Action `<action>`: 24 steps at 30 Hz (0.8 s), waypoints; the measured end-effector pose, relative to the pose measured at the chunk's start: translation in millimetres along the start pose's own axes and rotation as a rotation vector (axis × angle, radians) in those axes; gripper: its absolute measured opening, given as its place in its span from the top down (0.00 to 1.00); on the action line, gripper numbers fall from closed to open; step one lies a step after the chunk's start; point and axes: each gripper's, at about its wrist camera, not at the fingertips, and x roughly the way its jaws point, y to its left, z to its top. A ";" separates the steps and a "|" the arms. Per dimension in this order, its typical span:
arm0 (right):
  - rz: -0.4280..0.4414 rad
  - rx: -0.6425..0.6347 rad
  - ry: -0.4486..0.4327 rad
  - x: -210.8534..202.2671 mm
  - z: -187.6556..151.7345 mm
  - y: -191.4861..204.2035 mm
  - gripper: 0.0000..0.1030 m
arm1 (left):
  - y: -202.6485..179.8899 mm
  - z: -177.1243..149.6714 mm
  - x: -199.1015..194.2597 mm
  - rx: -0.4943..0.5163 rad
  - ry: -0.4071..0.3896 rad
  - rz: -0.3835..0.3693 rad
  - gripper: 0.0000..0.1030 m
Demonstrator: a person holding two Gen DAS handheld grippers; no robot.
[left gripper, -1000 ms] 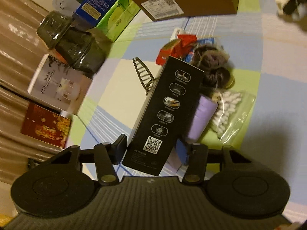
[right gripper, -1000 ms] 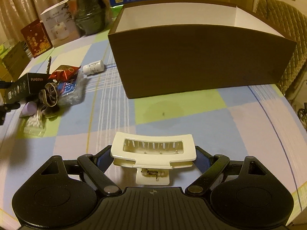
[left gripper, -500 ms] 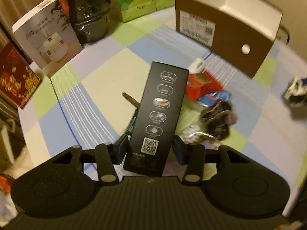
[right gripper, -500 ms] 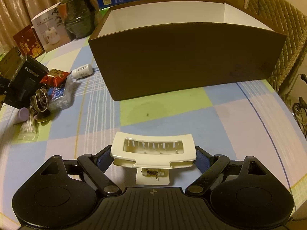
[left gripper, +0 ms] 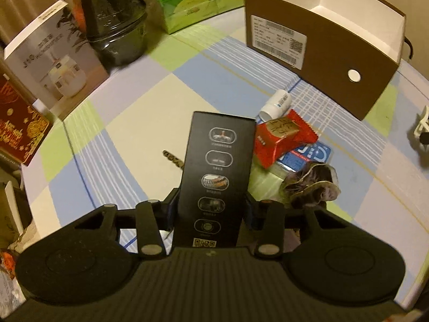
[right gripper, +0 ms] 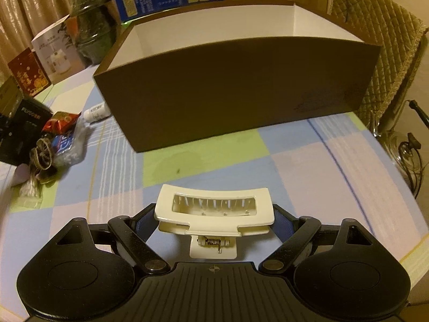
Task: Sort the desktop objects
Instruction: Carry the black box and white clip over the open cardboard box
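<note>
In the left wrist view my left gripper [left gripper: 210, 210] holds a long black box [left gripper: 217, 171] with white icons, lifted above the tablecloth; its jaws are still closing and both pads press on the box's sides. In the right wrist view my right gripper [right gripper: 214, 218] is shut on a cream hair claw clip [right gripper: 213, 212], held above the table in front of the open brown cardboard box [right gripper: 236, 91]. The black box [right gripper: 25, 131] also shows at the left edge there.
Loose items lie together: a red snack packet [left gripper: 281, 136], a white bottle [left gripper: 277, 103], a blue packet [left gripper: 308, 155], a dark scrunchie [left gripper: 313, 187]. Cartons, a dark jar [left gripper: 112, 18] and green tissue packs [left gripper: 198, 5] line the far side. A padded chair [right gripper: 380, 53] stands right.
My left gripper rolled and lifted the black box off the pile, now facing the brown box. The right gripper has carried the clip nearer to the brown box.
</note>
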 end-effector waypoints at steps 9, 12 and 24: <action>0.016 -0.006 -0.040 -12.3 16.7 -22.2 0.18 | -0.9 -1.0 -31.3 -0.065 -0.052 0.005 0.63; 0.028 -0.012 -0.051 -15.8 21.8 -29.0 0.18 | -5.5 0.5 -40.8 -0.079 -0.068 0.021 0.63; 0.111 -0.029 -0.097 -35.4 45.1 -65.2 0.18 | -45.9 22.0 -83.8 -0.122 -0.149 0.052 0.63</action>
